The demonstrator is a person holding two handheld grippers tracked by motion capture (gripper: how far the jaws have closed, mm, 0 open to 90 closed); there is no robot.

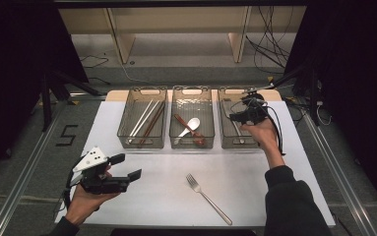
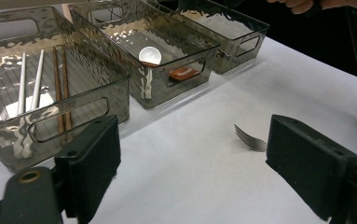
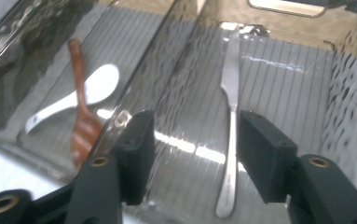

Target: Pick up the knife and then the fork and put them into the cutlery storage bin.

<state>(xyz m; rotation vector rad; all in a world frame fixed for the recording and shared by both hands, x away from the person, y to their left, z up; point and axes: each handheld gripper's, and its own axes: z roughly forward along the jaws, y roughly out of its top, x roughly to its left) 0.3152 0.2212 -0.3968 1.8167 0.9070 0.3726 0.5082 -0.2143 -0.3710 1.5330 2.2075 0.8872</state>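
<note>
While the right gripper (image 3: 192,154) hangs over the right-hand bin (image 1: 224,118), its jaws stand apart with nothing pinched; a metal table knife (image 3: 229,121) lies flat on the ribbed bin floor below the gap, blade toward 12 o'clock, handle toward 6, clear of both pads. In the high view the same gripper (image 1: 236,117) sits over that bin, at about 1 o'clock from table centre, and the knife (image 1: 236,129) shows as a thin bright line inside. Middle bin (image 1: 192,96), just beside at 9 o'clock of the right bin: white ceramic spoon (image 3: 80,95) and brown wooden spoon (image 3: 80,126) crossing each other, touching. Left bin (image 1: 141,93): a pair of white chopsticks (image 1: 144,118) and a pair of brown chopsticks (image 1: 153,122), all laid roughly lengthwise. The three bins stand in a row at the table's 12 o'clock edge, on the white table cover (image 1: 141,187). A fork (image 1: 206,196) lies loose on the cover at about 6 o'clock, tines toward 11, well apart from the bins. Left gripper (image 1: 127,167) is held at 8 o'clock above the cover, jaws wide apart and empty; in its own view the left gripper (image 2: 190,163) frames the fork's tines (image 2: 250,139) just beside one jaw, not touching.
</note>
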